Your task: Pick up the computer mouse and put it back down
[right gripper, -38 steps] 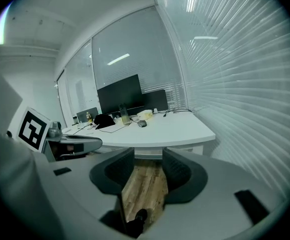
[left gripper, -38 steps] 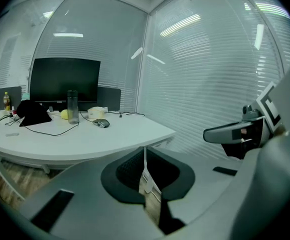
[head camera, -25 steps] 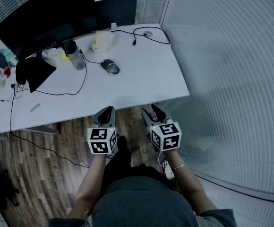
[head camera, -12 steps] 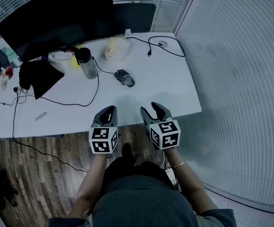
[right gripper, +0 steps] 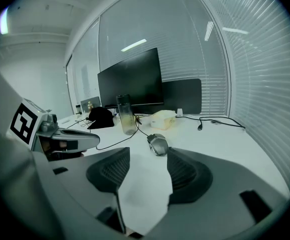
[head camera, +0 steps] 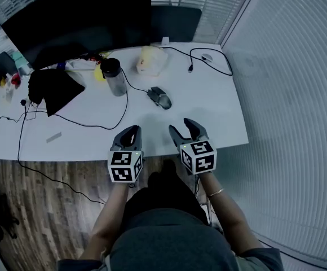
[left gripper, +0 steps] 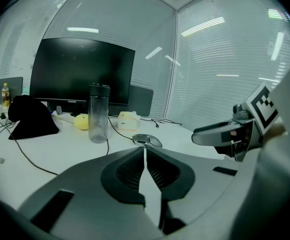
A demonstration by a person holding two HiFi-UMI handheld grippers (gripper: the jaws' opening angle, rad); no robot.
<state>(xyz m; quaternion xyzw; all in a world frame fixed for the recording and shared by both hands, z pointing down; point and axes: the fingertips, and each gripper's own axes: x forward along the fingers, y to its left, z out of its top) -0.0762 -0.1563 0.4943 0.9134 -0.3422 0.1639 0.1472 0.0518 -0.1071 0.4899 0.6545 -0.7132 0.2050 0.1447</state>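
Observation:
A grey wired computer mouse (head camera: 161, 98) (left gripper: 147, 140) (right gripper: 158, 144) lies on the white desk (head camera: 208, 109), well ahead of both grippers. My right gripper (head camera: 181, 127) (right gripper: 147, 159) hovers over the desk's near edge, its jaws apart and opening, with nothing between them; the mouse lies beyond its tips. My left gripper (head camera: 129, 131) (left gripper: 145, 150) is beside it on the left, jaws pressed together and empty.
A clear bottle with a dark cap (head camera: 114, 76), a yellowish box (head camera: 152, 60), a black cloth (head camera: 52, 88), a large dark monitor (head camera: 79, 16) and trailing cables (head camera: 211, 58) sit on the desk. Window blinds (head camera: 287, 106) run along the right. Wooden floor (head camera: 45, 208) lies below.
Both grippers have moved forward from over the floor to over the desk's near edge, closer to the mouse. The right gripper's jaws have spread wider.

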